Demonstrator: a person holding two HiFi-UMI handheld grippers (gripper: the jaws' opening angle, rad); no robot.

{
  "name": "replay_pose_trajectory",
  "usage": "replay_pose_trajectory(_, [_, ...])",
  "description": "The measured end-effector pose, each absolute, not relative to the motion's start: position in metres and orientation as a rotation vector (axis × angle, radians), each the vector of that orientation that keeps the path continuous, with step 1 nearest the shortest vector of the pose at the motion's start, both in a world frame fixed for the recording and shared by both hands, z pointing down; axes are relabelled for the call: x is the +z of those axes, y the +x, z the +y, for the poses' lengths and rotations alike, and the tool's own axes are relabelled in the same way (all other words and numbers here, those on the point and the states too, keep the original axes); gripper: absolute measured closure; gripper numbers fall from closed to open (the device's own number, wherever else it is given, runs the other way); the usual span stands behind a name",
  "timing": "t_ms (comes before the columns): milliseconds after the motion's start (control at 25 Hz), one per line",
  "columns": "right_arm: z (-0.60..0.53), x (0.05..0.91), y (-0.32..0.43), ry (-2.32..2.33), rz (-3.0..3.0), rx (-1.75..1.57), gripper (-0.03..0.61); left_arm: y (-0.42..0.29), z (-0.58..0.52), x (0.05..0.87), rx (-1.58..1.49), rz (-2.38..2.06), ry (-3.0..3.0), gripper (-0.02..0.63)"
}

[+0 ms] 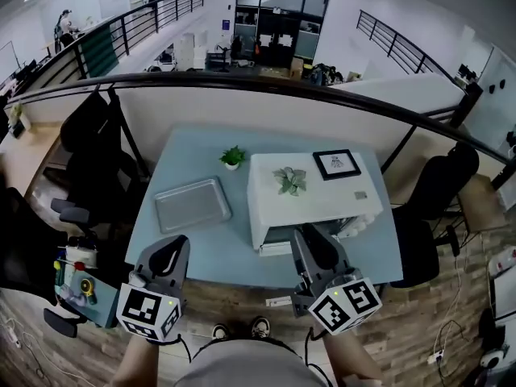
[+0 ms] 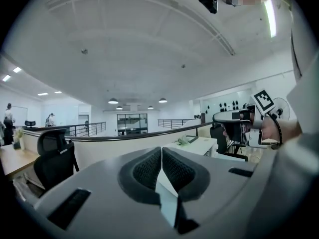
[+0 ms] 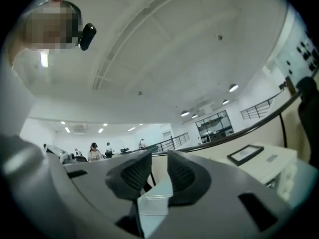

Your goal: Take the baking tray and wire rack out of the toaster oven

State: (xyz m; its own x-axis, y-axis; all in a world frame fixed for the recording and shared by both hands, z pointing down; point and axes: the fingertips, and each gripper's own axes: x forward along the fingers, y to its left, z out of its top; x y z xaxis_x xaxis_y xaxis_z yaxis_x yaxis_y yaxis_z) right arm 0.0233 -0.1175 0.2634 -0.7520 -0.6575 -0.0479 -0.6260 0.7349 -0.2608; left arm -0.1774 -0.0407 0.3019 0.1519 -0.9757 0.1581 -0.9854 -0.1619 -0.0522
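Observation:
The empty metal baking tray (image 1: 192,204) lies flat on the pale blue table (image 1: 234,256), left of the white toaster oven (image 1: 310,193). I cannot make out a wire rack; the oven's front is partly hidden behind my right gripper (image 1: 305,234). That gripper is raised in front of the oven, with a narrow gap between its jaws (image 3: 158,166) and nothing in it. My left gripper (image 1: 179,242) hangs over the table's near edge, just short of the tray, with its pads together (image 2: 161,156) and empty. Both grippers point roughly level across the room.
A small potted plant (image 1: 232,157) stands on the table behind the tray. On the oven top are a sprig of greenery (image 1: 290,180) and a picture frame (image 1: 337,164). Black office chairs (image 1: 89,160) stand left and right (image 1: 435,192). A partition with a dark rail (image 1: 266,83) runs behind the table.

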Motion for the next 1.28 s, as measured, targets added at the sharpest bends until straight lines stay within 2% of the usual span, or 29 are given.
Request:
replay_pose_trajectory(120, [-0.114, 0.265, 0.053, -1.143, 2.825, -0.231, 0.439, -0.152, -0.055, 0.295, 0.268, -1.956, 2.404, 0.604])
replay_pose_trajectory(280, [-0.104, 0.269, 0.092, -1.289, 2.833, -0.152, 0.416, -0.118, -0.072, 0.282, 0.253, -1.895, 2.500, 0.604])
replay_pose_trajectory(560, [-0.102, 0.296, 0.147, -1.420, 2.778, -0.308, 0.390, -0.074, -0.094, 0.286, 0.240, -1.791, 2.595, 0.604])
replay_pose_trajectory(960, [-0.114, 0.308, 0.162, -1.464, 2.757, -0.346, 0.353, -0.063, -0.105, 0.285, 0.196, -1.767, 2.618, 0.604])
replay_pose_trajectory(1280, [-0.143, 0.345, 0.170, -1.438, 2.630, -0.671, 0.354, -0.077, -0.113, 0.289, 0.146, -1.811, 2.575, 0.604])
